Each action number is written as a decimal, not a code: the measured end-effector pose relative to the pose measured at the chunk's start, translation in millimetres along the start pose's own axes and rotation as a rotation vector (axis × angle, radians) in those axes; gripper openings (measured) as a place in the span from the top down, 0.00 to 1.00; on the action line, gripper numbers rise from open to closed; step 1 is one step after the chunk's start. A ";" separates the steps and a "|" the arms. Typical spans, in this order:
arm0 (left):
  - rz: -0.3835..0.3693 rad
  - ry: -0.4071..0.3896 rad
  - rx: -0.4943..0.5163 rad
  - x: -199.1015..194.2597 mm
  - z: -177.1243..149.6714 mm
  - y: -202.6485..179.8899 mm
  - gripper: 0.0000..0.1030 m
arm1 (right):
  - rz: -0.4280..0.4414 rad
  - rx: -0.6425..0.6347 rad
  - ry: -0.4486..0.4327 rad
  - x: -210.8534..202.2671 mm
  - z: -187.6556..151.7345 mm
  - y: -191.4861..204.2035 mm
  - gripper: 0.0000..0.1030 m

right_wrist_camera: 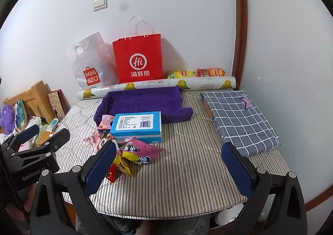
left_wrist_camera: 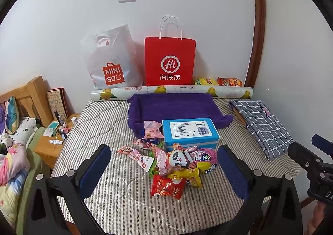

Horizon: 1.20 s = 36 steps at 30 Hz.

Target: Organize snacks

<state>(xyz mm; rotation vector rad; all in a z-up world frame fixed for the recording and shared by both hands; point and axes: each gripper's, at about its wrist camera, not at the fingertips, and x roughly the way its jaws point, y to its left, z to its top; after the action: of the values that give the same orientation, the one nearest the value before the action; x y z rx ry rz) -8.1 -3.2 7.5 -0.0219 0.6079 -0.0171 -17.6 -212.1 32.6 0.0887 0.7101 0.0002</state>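
A pile of snack packets (left_wrist_camera: 172, 162) lies on the striped bench (left_wrist_camera: 116, 199), just in front of a blue box (left_wrist_camera: 190, 134). The box lies flat with its label up. Its long side runs left to right, along the wall behind. Its back part rests on a purple towel (left_wrist_camera: 172, 108), and a pink packet (left_wrist_camera: 153, 129) leans by its left end. A red packet (left_wrist_camera: 167, 186) lies nearest the camera at the front of the pile.

The left gripper (left_wrist_camera: 164, 174) hangs over the pile with its two blue pads spread wide, holding nothing. The right gripper (right_wrist_camera: 168, 168) is also spread wide and holds nothing. It hangs over bare stripes to the right of the pile.

The left wrist view shows the whole pile. In the right wrist view one blue pad hides part of it, but a pink and yellow packet (right_wrist_camera: 141, 152) shows clearly there. That view also shows more of the folded checked cloth (right_wrist_camera: 239, 122) on the right. A red paper bag (left_wrist_camera: 169, 61) and a white plastic bag (left_wrist_camera: 111, 62) stand against the wall.
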 end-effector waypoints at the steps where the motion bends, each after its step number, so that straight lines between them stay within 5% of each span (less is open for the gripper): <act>1: -0.001 -0.001 0.000 0.0 0.1 -0.1 0.00 | 0.000 -0.001 -0.002 -0.2 -0.5 0.2 0.03; 36: -0.002 -0.008 -0.001 -7.7 -1.3 -1.2 0.00 | 0.005 0.009 -0.010 -3.6 -4.3 -1.5 0.03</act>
<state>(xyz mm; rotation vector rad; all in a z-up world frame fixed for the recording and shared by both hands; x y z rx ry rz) -15.1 -4.2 10.8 -0.0239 0.5996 -0.0188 -23.2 -213.3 31.6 0.0988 0.7000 0.0019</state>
